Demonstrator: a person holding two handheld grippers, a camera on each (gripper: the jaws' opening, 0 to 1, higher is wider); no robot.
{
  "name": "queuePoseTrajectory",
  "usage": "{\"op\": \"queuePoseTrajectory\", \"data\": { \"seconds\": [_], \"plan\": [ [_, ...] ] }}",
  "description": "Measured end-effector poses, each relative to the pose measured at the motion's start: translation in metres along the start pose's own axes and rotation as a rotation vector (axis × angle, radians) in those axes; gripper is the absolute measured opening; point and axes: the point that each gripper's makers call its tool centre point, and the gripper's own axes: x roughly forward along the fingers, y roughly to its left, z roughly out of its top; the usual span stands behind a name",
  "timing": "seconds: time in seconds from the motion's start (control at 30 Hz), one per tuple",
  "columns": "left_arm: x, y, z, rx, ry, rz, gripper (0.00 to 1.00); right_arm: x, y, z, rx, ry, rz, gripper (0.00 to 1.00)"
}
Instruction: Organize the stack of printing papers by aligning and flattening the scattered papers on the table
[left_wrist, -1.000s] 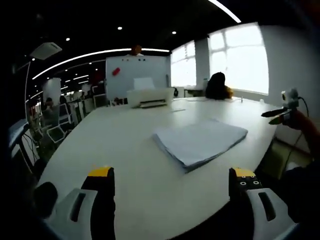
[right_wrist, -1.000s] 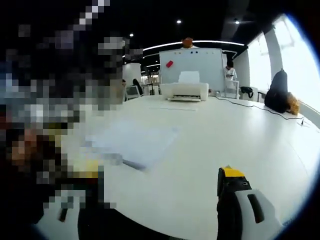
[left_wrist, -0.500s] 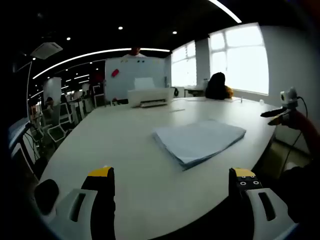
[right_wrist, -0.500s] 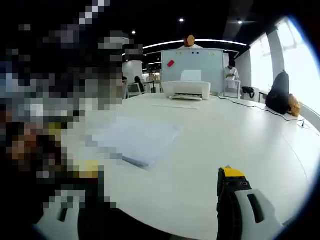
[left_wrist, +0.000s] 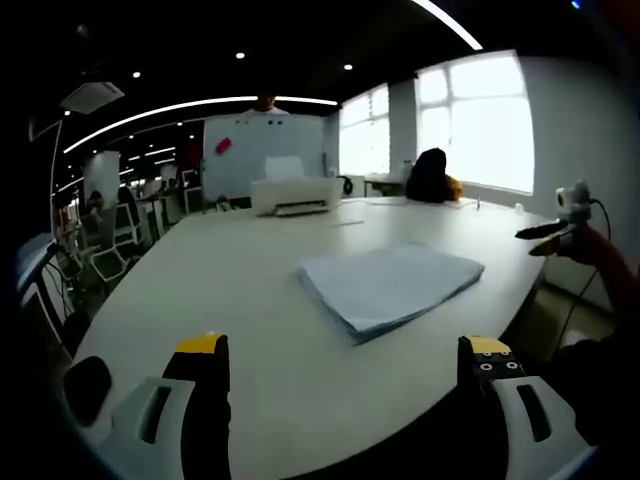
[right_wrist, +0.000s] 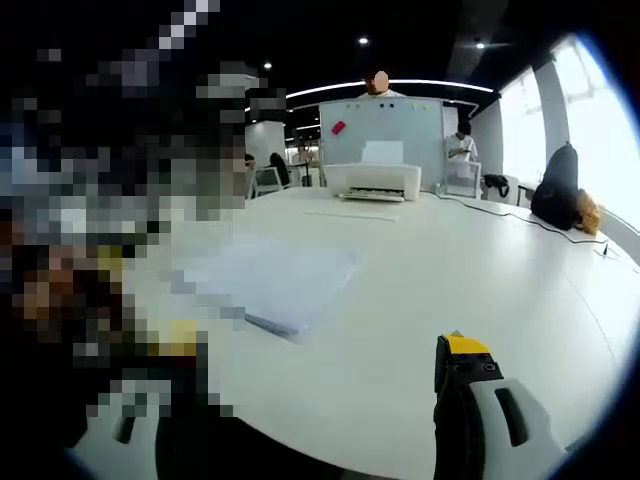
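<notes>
Papers (left_wrist: 390, 284) form a flat rectangular stack on smooth white table (left_wrist: 230, 290).

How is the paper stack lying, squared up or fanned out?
Slightly fanned: the paper stack lies flat on the table, its near edges stepped, not flush.

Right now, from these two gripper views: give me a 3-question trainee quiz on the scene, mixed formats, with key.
1. True or false: the left gripper is gripping the paper stack.
2. Multiple choice: what stands on the table beyond the stack? A) a laptop B) a white printer C) a kettle
3. Fill in: in the right gripper view, the dark backpack sits near the ____.

Key
1. False. Its jaws stand apart, short of the stack, with bare table between.
2. B
3. window
</notes>
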Motion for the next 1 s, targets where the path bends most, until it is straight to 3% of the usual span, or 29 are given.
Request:
{"op": "queuePoseTrajectory", "data": {
  "seconds": [1.0],
  "plan": [
    [0.0015,0.0005,-0.0013,-0.015,0.004,-0.001,0.97,-0.0008,0.0013,0.0074,-0.014,-0.01,0.002,0.9]
  ]
}}
